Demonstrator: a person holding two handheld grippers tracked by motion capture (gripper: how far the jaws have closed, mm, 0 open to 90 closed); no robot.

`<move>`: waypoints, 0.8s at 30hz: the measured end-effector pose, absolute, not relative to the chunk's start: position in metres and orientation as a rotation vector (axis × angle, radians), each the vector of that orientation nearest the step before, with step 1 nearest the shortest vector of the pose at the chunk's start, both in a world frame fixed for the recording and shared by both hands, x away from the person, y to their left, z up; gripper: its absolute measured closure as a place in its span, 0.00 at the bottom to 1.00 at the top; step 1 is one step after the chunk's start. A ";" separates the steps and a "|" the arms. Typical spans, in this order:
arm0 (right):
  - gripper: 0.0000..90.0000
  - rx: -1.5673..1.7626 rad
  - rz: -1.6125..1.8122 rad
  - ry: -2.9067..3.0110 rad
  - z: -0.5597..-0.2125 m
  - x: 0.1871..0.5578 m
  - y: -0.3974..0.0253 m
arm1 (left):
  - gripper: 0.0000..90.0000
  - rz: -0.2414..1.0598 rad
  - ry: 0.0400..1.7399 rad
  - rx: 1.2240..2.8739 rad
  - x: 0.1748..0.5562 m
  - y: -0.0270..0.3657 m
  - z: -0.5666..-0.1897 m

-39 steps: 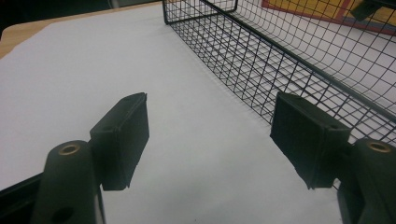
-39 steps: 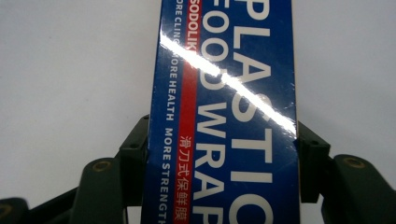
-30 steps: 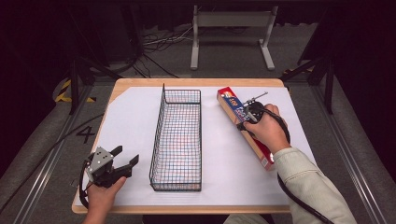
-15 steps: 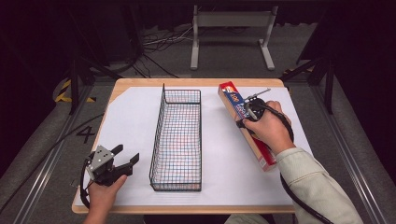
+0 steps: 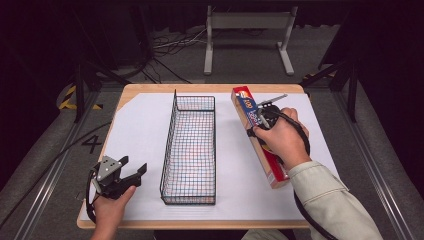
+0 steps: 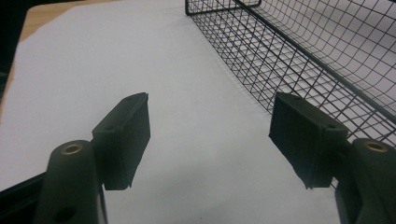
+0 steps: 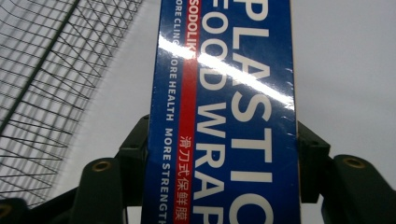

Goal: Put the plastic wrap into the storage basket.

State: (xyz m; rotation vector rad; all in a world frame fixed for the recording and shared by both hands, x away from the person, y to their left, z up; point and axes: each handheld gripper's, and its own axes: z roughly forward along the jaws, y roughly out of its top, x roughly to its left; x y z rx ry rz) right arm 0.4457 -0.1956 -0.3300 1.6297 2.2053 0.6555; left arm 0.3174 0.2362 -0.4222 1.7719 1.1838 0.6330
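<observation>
Right tool (image 5: 263, 119) has its jaws closed around the plastic wrap box (image 5: 257, 132), lying on the counter (image 5: 150, 90) at 3 o'clock of the empty wire basket (image 5: 190, 145). Left tool (image 5: 127, 175) gapes idle. Lifting and placing remain.

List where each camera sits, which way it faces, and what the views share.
High view: above the person's side, facing forward and down on the table; both forearms and hands show.
Left gripper view: rides the left gripper, looking along its open jaws toward the wire basket.
Right gripper view: rides the right gripper, jaws flanking the plastic wrap box.
Shared: basket and box.
</observation>
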 end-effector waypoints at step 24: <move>0.44 1.792 0.681 2.072 -0.307 0.430 -0.130 | 0.33 0.604 1.158 1.797 0.331 0.224 -0.424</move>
